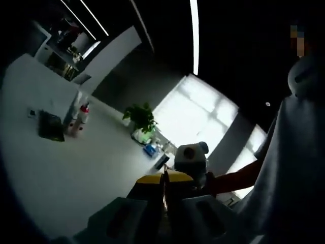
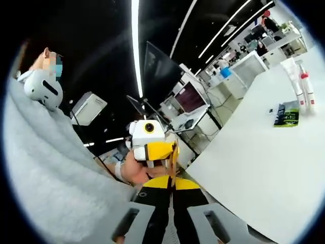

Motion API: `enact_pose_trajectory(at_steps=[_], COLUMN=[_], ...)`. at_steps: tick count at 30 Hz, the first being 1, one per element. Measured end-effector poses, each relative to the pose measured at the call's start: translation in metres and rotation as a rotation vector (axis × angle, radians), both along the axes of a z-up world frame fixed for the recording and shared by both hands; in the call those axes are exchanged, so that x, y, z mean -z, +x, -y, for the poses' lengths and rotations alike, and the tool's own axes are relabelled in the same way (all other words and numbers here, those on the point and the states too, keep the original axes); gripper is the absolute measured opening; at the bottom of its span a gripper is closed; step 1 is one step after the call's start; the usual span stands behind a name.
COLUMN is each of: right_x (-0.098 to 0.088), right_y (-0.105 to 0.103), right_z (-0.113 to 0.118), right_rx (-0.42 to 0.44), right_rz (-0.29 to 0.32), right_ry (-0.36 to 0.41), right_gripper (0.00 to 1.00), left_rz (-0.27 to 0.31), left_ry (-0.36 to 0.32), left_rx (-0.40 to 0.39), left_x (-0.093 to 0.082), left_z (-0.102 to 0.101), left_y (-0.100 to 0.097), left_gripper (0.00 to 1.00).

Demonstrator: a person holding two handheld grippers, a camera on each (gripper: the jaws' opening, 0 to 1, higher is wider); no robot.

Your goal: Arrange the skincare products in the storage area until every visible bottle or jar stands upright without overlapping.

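Far off on the white table [image 1: 76, 173] stand a white tube [image 1: 76, 105] and a white bottle with a red cap [image 1: 81, 118], close together and upright. Beside them lies a flat dark green packet [image 1: 51, 126]. The same tube [image 2: 290, 76], red-capped bottle [image 2: 306, 90] and packet [image 2: 286, 114] appear at the far right of the right gripper view. My left gripper [image 1: 163, 177] is shut with nothing in it, well away from them. My right gripper [image 2: 172, 181] is also shut and holds nothing. The left gripper [image 2: 162, 151] hangs just ahead of it, held by a hand [image 2: 133, 172].
A potted green plant [image 1: 139, 118] and small blue items [image 1: 150, 149] stand at the table's far edge. A person in grey clothing [image 2: 56, 168] stands close by. Desks and monitors [image 2: 190, 97] lie beyond the table [image 2: 254, 152]. Between the grippers and the bottles is bare table.
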State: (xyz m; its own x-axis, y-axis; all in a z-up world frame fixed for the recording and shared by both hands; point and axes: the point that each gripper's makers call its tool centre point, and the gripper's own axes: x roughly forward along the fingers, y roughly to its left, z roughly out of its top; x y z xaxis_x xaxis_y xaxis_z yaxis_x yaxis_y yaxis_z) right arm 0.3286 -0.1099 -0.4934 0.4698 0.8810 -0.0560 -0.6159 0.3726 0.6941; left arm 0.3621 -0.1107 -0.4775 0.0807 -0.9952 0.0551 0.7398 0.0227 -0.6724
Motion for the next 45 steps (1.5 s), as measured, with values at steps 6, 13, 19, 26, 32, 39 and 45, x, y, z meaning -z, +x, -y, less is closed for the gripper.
enact_pose_trajectory(at_steps=[6,13,19,26,32,39,45], right_x=[-0.012,-0.012,-0.014,-0.015,-0.013,-0.014,-0.014], right_y=[0.014,0.015,0.016,0.013,0.014,0.018,0.019], right_z=[0.021,0.021,0.023,0.018,0.017,0.021,0.024], right_rx=[0.106,0.114,0.120,0.096,0.102,0.129,0.146], right_rz=[-0.020,-0.021,-0.018,-0.016,-0.017,-0.015,-0.007], right_ry=[0.115,0.108,0.131,0.130,0.124,0.126,0.116], right_gripper=[0.00,0.00,0.00,0.00,0.00,0.01,0.03], left_rz=[-0.026,-0.066,-0.040,-0.020,-0.025,-0.030,-0.026], left_ry=[-0.002,-0.002,0.041,0.039,0.042,0.047,0.074], left_rx=[-0.012,0.001,0.075,0.096,0.095,0.101,0.160], left_x=[0.001,0.004,0.010,0.010,0.011,0.011,0.017], left_z=[-0.001,0.003,0.012,0.010,0.010,0.011,0.017], left_y=[0.003,0.003,-0.013,-0.017,-0.017,-0.019,-0.030], left_gripper=[0.00,0.00,0.01,0.00,0.00,0.00,0.00])
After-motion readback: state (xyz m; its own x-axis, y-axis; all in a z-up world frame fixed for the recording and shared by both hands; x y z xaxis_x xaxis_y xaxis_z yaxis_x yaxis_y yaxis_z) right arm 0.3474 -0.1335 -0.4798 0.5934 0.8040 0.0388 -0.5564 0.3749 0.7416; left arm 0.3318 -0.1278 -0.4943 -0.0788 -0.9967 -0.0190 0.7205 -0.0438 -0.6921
